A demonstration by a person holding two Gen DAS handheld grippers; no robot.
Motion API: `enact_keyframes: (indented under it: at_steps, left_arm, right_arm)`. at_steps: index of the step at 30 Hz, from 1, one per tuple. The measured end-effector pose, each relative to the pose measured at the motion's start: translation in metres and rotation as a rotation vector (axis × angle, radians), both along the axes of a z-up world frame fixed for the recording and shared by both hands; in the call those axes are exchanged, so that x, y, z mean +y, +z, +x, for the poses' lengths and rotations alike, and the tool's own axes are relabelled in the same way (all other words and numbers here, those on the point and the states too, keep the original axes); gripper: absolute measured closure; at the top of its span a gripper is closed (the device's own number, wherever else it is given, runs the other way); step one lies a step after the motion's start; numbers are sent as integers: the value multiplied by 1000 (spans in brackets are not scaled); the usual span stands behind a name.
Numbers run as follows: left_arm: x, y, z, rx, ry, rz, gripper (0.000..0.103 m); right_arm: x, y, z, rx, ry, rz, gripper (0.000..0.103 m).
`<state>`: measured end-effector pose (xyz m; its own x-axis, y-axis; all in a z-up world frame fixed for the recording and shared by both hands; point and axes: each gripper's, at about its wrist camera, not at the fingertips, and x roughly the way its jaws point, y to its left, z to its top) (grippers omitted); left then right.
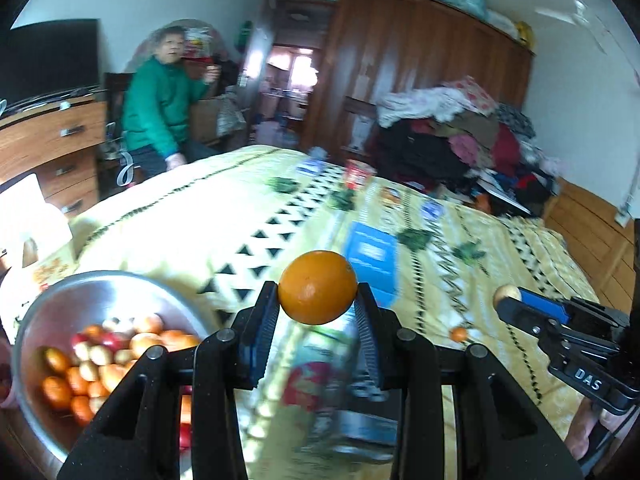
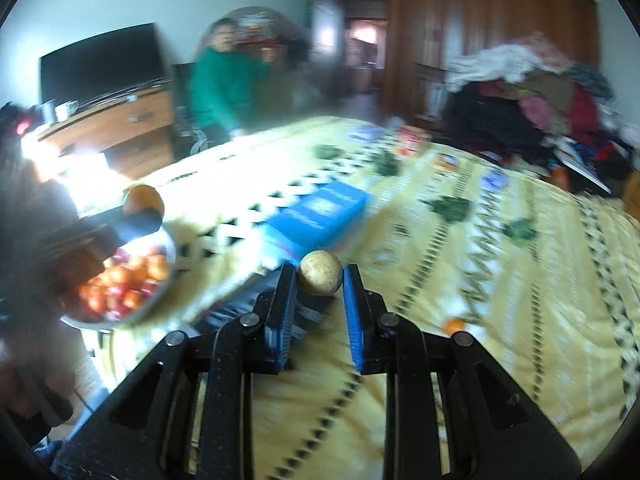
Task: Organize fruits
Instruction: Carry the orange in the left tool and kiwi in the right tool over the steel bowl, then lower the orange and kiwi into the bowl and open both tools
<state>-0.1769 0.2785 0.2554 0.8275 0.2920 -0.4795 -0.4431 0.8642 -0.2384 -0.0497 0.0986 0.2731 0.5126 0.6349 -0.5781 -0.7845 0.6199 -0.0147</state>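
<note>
While the left claw (image 1: 318, 300) is pinching an orange (image 1: 317, 287), the bowl (image 1: 60, 296) is lying lower left; the right claw (image 2: 320, 280) is gripping a brown fruit (image 2: 321, 272).

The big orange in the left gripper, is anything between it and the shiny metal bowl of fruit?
Nothing visible. The round orange sits clamped in the left gripper, with the steel bowl just lower left.

A lived-in home bedroom. Wide bed (image 1: 500, 264) under a yellow patterned cover, tall wooden wardrobe (image 1: 420, 60) with bags stacked on top, heap of clothes (image 1: 452, 136) piled at the bedside, wooden chest of drawers (image 1: 52, 152) carrying a dark television (image 1: 48, 60), open doorway (image 1: 292, 80) into further rooms.
</note>
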Motion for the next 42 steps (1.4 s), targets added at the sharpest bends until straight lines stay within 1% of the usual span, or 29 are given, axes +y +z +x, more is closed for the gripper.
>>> enact_keyframes:
  at_steps: [2, 6, 11, 16, 19, 24, 32, 39, 42]
  left_arm:
    - [30, -1, -19, 1, 65, -11, 64]
    - [78, -6, -48, 15, 163, -16, 64]
    - [114, -21, -76, 39, 230, -36, 64]
    - [136, -39, -93, 58, 265, -64, 64]
    - [145, -47, -96, 64, 275, -81, 64]
    - [153, -54, -97, 71, 279, -101, 64]
    - [165, -62, -97, 78, 286, -126, 64]
    - [175, -74, -98, 101, 297, -149, 64]
    - [179, -79, -97, 111, 302, -156, 64]
  right_arm:
    - [25, 2, -9, 2, 50, -4, 79]
    - [81, 6, -30, 3, 157, -24, 79]
    - [142, -5, -54, -12, 234, -101, 79]
    - [179, -14, -74, -38, 292, -161, 79]
    - [191, -17, -81, -51, 309, -183, 79]
    - [205, -24, -82, -57, 319, -215, 79]
    - [225, -34, -82, -32, 330, -237, 79]
    - [234, -50, -71, 144, 350, -191, 79]
    - [236, -54, -68, 197, 359, -169, 79]
